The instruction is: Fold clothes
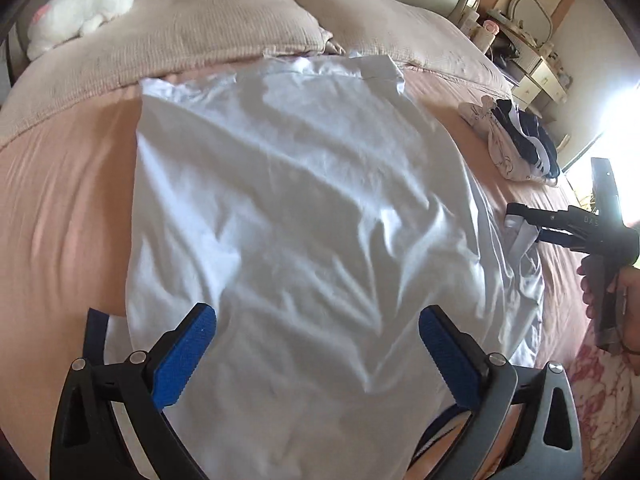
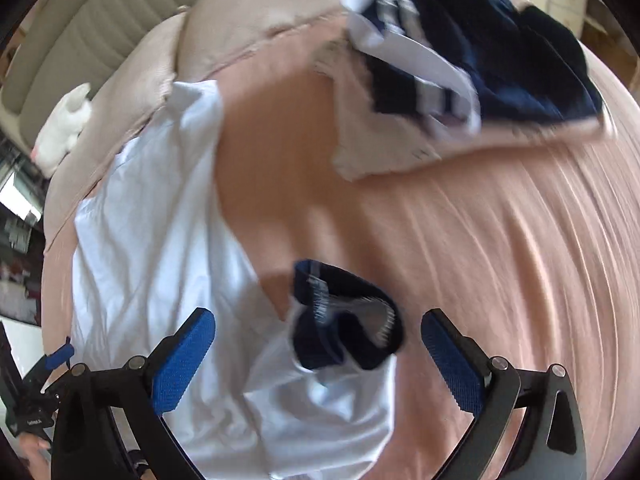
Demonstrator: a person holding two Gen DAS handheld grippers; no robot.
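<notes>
From the left wrist view, a white shirt (image 1: 288,208) lies spread flat on the pink bed (image 1: 60,208), its long axis running straight away from the left gripper (image 1: 316,344) toward the pillows (image 1: 224,20), collar end far and hem end near. The left gripper's jaws stand wide apart and empty, hovering over the shirt's near part, one blue pad to each side of the cloth's middle. Out at the right edge of this view the right gripper (image 1: 520,232) is held in a hand (image 1: 616,292), down close to the shirt's crumpled right border; from here I cannot tell how its jaws stand. A pile of dark and pale clothes (image 1: 516,140) sits well apart, farther up the bed on the right, and a white plush toy (image 1: 84,8) rests by the headboard. From the right wrist view, blurred by motion, the right gripper (image 2: 318,344) shows its jaws released and wide, holding nothing. Directly between and just ahead of them lies the shirt's (image 2: 160,220) right sleeve, its navy cuff (image 2: 348,320) curled back on the white cloth, while the body of the shirt stretches off to the left and away. The clothes pile (image 2: 460,64) lies well beyond on bare bed (image 2: 500,240). I judge the sleeve to be the next thing to take: it lies nearer the right gripper, and would fold leftward across the shirt's long axis.
</notes>
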